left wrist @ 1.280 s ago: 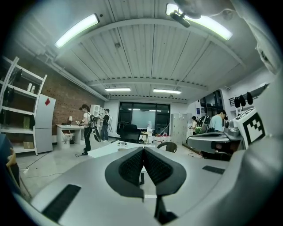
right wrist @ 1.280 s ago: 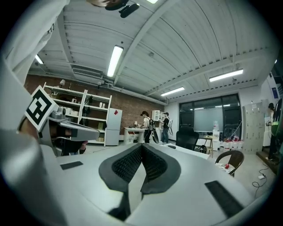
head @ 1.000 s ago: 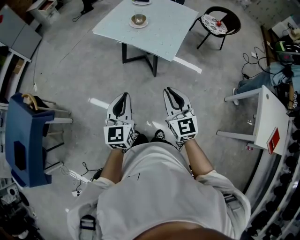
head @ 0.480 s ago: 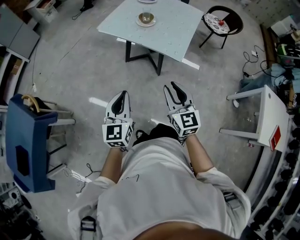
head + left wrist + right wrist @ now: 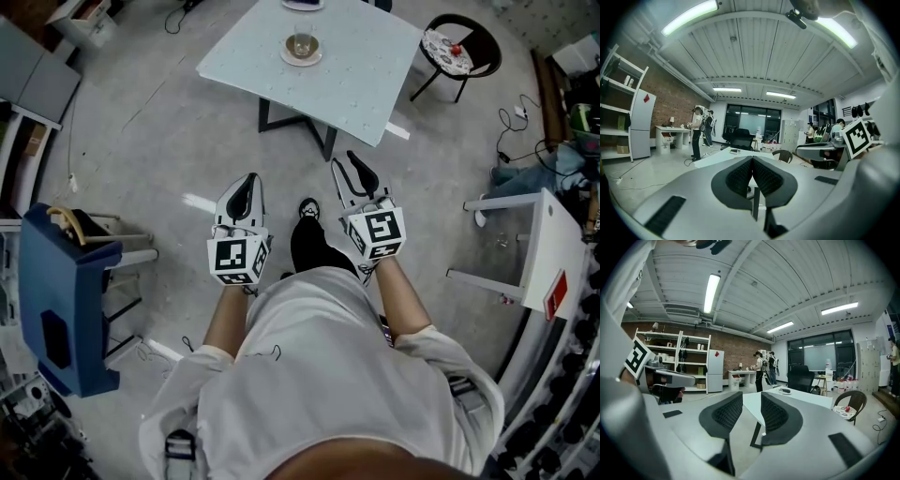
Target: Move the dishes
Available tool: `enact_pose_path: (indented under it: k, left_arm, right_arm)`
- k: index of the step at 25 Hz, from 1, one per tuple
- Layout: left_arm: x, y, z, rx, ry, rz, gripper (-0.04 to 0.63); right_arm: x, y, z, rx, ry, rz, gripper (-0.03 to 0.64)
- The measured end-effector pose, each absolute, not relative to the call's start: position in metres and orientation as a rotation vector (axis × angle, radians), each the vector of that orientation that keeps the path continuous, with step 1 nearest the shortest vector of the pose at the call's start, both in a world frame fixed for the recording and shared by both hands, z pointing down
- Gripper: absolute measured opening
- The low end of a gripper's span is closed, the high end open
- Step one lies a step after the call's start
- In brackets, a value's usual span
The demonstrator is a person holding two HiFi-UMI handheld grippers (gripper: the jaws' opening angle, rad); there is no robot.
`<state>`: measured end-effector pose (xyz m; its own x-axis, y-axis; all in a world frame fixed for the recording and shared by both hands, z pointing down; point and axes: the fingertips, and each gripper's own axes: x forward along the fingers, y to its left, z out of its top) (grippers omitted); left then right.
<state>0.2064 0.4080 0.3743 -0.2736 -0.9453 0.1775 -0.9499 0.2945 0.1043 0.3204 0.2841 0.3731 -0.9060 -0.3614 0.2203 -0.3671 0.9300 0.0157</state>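
The right gripper has just been opened partway, with nothing between its jaws; the left gripper is closed and empty. The dish, a saucer with a cup, is seen at 12 o'clock on the surface, well apart from both. Against a second ago, the surface is seen nearer, so an approach is judged under way.

We see the right gripper with its jaws apart. They have just been opening, and nothing is between them. Beyond them stands a white table with a dish on it. A chair is to its right.
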Motion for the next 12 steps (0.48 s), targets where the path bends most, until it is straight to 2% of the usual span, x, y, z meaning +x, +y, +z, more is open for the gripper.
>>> enact_pose_path:
  k: [12]
  left_arm:
    - [0.105,0.233,0.389,1.714,-2.321,0.100,0.018]
  right_arm:
    - [0.215,0.119,0.378,0.462,-2.872,0.064,0.121]
